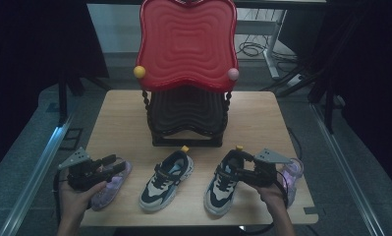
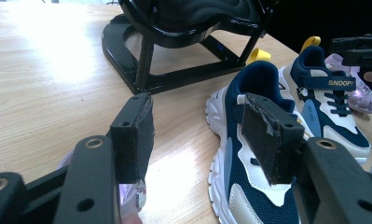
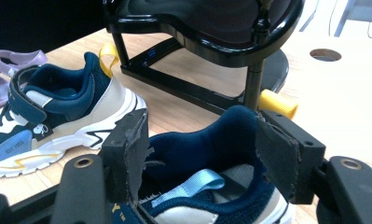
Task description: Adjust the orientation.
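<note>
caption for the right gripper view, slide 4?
Open right hand-held gripper straddling a navy sneaker's heel collar, black rack behind.

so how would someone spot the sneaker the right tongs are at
Start at the black rack with its red tray at the table's far middle. Two navy and white sneakers lie before it; take the sneaker on the right, its heel collar between the open right tongs, beside a lilac sandal.
</note>
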Demonstrator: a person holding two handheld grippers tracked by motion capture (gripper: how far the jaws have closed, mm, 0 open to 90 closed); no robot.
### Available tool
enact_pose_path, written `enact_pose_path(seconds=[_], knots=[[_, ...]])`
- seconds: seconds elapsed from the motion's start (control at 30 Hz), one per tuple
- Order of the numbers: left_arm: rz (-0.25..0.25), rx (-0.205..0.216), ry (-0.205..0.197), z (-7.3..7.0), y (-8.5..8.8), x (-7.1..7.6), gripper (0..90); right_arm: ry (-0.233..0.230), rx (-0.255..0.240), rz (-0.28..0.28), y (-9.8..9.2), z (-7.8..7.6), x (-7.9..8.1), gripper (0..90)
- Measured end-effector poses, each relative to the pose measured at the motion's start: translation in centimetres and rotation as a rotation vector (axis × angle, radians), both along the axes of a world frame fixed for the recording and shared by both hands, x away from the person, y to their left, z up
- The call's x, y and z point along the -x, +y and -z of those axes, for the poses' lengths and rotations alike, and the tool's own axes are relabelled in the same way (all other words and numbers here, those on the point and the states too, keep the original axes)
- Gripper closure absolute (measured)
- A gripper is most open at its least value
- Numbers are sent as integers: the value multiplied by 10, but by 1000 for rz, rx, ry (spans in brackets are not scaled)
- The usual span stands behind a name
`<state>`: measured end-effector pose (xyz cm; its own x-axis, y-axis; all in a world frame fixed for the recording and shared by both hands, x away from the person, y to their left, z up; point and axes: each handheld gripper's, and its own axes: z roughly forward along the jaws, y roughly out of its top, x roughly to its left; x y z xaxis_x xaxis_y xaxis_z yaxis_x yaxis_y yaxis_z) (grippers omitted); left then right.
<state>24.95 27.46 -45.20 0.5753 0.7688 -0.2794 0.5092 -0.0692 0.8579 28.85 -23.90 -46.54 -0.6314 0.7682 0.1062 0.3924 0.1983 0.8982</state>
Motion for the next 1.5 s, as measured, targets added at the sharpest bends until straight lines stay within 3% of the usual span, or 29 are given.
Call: enact_pose_path(seconds=[0.23, 0.4, 0.67, 0.73, 0.8, 0.87, 1.0, 1.27, 1.5], knots=[[14, -13, -3, -1, -4, 3, 443, 5, 10, -20, -5, -2, 7, 383], [30, -25, 8, 1, -9, 2, 446, 5, -44, 0, -12, -5, 11, 368], [24, -11, -5, -2, -8, 5, 473, 9, -53, -1, -14, -2, 12, 374], [22, -10, -7, -2, -7, 6, 482, 11, -64, 3, -14, -1, 11, 384], [17, -3, -13, -3, -3, 7, 487, 10, -122, -4, -15, -3, 10, 430], [12, -3, -15, -4, -1, 8, 494, 9, -137, 4, -15, -4, 9, 435], [10, 2, -2, -6, 5, 12, 581, 11, -170, 21, -16, -3, 7, 445], [-5, -55, 8, -13, 8, 20, 825, -16, -196, 79, -20, -1, 6, 449], [18, -80, 34, -10, 4, 19, 871, -14, -201, 85, -20, 0, 6, 450]])
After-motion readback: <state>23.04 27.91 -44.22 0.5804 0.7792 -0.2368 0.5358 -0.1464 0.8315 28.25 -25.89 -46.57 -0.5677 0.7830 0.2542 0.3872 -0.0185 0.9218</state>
